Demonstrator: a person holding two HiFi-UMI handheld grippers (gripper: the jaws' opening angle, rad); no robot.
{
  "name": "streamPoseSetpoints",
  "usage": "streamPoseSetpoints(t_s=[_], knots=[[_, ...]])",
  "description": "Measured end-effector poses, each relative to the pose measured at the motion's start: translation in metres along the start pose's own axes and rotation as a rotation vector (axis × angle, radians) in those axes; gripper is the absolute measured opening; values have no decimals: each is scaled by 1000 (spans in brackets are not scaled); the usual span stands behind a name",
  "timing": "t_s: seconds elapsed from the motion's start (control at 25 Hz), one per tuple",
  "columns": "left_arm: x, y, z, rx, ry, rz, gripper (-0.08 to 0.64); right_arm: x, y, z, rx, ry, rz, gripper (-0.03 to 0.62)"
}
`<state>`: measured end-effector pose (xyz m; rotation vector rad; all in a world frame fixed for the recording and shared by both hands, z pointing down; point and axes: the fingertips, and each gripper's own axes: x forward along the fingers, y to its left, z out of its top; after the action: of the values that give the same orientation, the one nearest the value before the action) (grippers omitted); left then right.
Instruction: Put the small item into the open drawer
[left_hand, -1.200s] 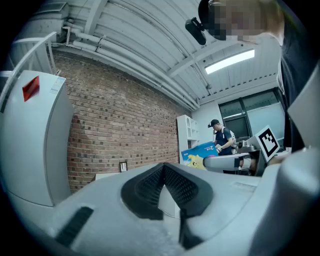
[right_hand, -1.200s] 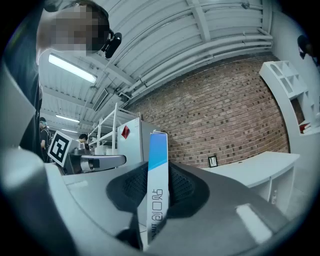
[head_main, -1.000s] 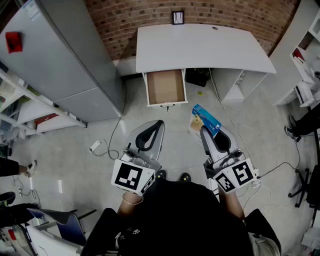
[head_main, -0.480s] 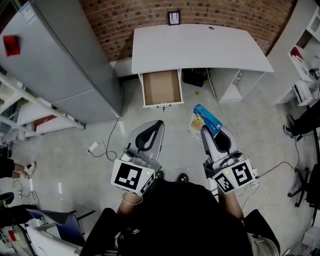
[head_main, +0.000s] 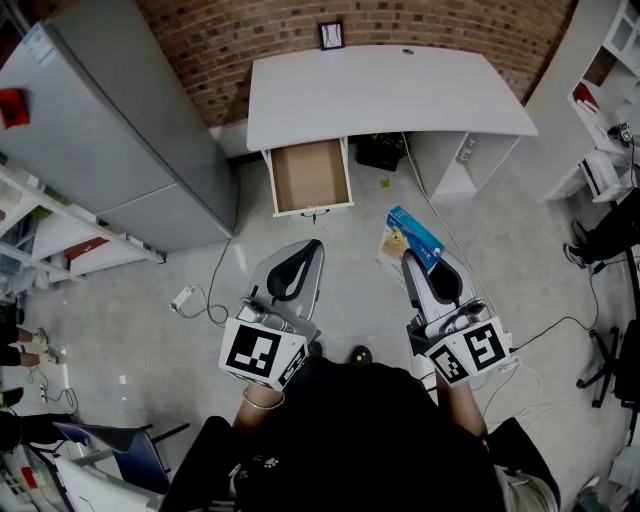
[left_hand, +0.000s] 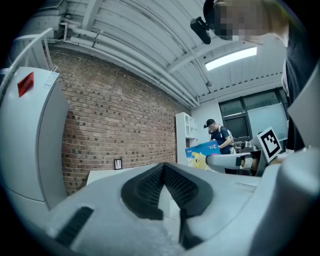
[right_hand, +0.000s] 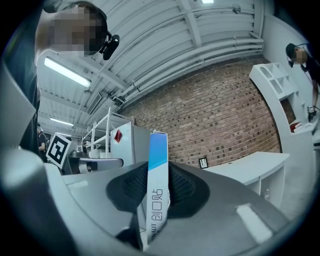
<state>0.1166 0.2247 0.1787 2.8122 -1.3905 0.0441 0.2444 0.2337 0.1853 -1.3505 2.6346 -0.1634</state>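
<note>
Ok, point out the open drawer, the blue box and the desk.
open drawer (head_main: 309, 175), head view, bare floor.
blue box (head_main: 414, 233), head view, top face.
desk (head_main: 390, 90), head view, bare top.

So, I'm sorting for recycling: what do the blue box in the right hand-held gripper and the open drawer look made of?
The blue box: thin printed cardboard, seemingly, with a smooth finish; sharp folded edges and colour print suggest it. The drawer: white rim, matte brown inside, probably fibreboard or wood; which is unclear.
</note>
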Motion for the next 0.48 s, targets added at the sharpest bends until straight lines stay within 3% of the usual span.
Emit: streamPoseSetpoints(t_s=[0.48], knots=[[37,-47,-3,-3,10,-32,-3,-39,-46,6,8,-11,-29,92]])
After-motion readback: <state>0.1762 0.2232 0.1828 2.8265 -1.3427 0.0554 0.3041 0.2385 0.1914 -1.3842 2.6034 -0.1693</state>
